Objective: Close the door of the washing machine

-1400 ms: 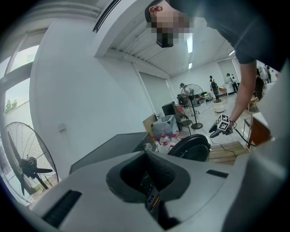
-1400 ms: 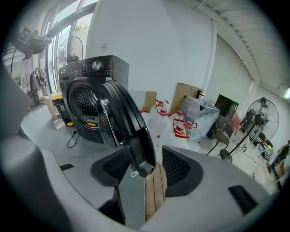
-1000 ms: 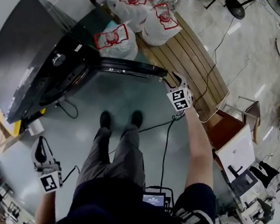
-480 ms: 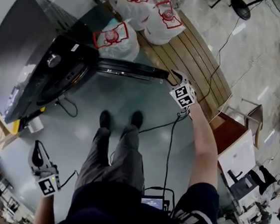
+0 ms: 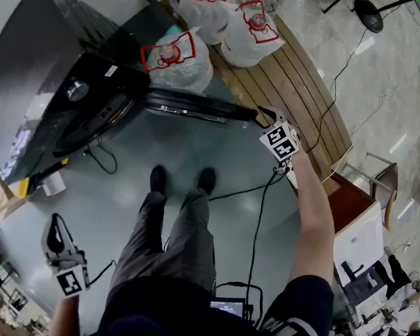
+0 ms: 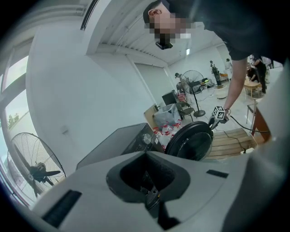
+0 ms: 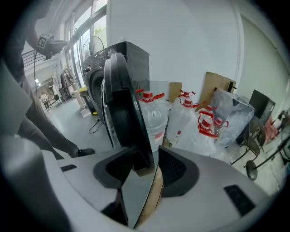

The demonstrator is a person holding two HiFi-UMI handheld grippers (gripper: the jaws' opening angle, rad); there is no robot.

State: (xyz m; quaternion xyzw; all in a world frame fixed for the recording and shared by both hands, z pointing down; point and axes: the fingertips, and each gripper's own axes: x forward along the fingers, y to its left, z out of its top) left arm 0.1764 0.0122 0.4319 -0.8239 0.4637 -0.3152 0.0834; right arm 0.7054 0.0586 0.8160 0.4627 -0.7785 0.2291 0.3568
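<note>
black door (image 7: pixel 120 104) rim between right hand-held gripper (image 7: pixel 152 165) jaws that just narrowed

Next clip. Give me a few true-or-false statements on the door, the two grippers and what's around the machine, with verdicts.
1. The door of the washing machine is shut. False: it stands swung open.
2. The door's edge stands between the jaws of the right gripper. True; those jaws have just been closing round it.
3. The left gripper also grips the door. False: it is low at the person's side, apart from the machine, with nothing between its jaws.
4. Clear bottles with red labels stand beyond the open door. True.
5. The person stands on the wooden platform. False: the shoes are on the grey floor.
</note>
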